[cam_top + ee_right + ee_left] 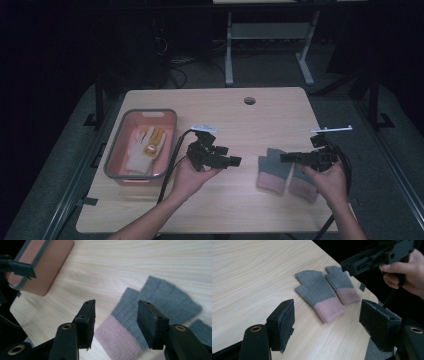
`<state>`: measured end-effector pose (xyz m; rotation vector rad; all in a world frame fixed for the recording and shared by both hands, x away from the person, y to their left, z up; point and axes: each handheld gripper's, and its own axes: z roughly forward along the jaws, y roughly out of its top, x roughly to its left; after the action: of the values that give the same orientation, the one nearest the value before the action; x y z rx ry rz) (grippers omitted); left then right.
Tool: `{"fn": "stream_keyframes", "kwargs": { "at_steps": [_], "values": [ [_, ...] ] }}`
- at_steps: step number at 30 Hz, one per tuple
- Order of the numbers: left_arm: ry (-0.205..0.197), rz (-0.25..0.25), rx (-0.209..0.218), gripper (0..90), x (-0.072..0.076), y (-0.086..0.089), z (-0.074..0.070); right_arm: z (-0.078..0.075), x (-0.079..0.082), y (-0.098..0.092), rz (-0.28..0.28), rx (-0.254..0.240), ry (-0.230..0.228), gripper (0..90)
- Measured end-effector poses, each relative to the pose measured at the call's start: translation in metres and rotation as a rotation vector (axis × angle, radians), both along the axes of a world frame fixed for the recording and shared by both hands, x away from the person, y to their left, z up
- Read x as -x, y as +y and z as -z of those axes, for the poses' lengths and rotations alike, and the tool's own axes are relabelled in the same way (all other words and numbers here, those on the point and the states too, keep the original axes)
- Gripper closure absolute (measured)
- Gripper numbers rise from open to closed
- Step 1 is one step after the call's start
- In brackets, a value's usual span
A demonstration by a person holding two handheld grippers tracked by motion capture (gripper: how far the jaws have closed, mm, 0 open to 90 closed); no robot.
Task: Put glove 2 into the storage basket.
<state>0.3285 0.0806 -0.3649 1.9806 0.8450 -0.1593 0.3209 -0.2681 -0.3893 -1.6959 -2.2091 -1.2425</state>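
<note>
Two grey knit gloves with pink cuffs lie side by side on the table's right half, one glove to the left of the other glove. My right gripper hovers just above the left glove with its jaws open and nothing between them; it also comes into the left gripper view, right gripper. My left gripper points toward the gloves from their left, open and holding nothing.
A pink bin with a grey rim stands at the table's left and holds a white and yellow glove. A round cable hole sits near the far edge. The table's right edge runs close behind the gloves.
</note>
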Motion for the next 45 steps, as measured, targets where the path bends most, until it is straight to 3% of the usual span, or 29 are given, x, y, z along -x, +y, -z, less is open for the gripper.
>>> {"fn": "stream_keyframes", "kwargs": {
  "at_steps": [13,31,38,45],
  "values": [
    [0.005,0.015,0.007,27.8,0.004,-0.01,0.008,0.021,0.014,-0.017,0.034,0.077,0.013,48.2],
    [0.013,0.03,-0.001,27.7,0.006,-0.017,0.016,0.046,0.026,-0.045,0.109,0.253,0.021,53.8],
    [0.018,0.032,0.0,27.8,0.007,-0.018,0.02,0.058,0.028,-0.044,0.105,0.33,0.022,55.7],
    [0.022,0.03,-0.003,27.8,0.007,-0.018,0.023,0.06,0.027,-0.038,0.094,0.389,0.007,59.7]
  ]
}}
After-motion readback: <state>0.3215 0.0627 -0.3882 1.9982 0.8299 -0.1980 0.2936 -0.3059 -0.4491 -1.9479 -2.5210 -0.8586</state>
